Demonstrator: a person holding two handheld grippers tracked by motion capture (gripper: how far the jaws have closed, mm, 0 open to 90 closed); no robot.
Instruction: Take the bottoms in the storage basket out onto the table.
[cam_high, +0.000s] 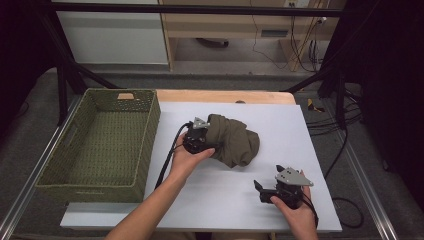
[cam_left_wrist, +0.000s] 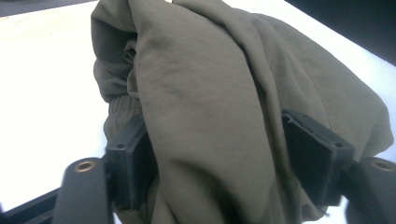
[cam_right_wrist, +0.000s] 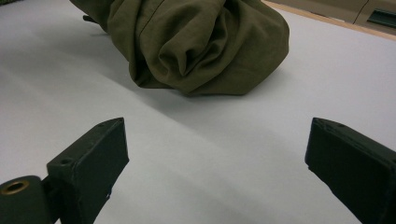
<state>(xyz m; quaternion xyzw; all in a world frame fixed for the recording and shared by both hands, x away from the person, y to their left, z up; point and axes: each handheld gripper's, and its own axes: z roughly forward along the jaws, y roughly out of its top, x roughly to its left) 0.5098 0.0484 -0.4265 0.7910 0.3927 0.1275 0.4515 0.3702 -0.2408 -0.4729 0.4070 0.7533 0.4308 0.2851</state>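
Note:
A crumpled olive-green cloth (cam_high: 235, 140) lies in a heap near the middle of the white board (cam_high: 295, 125). My left gripper (cam_high: 212, 144) reaches into its left side. In the left gripper view a thick fold of the cloth (cam_left_wrist: 210, 93) runs between the two jaws, which stand wide apart and do not squeeze it; the left gripper (cam_left_wrist: 224, 149) is open. My right gripper (cam_high: 260, 191) rests low on the board at the front right, apart from the heap. Its jaws stand wide open, with nothing between them, the right gripper (cam_right_wrist: 219, 158) facing the cloth (cam_right_wrist: 196, 42).
A green woven basket (cam_high: 150, 135) stands at the left, its long side against the board's left edge. Beyond the board the wooden tabletop (cam_high: 225, 96) shows as a strip. Black frame posts and cables flank the table.

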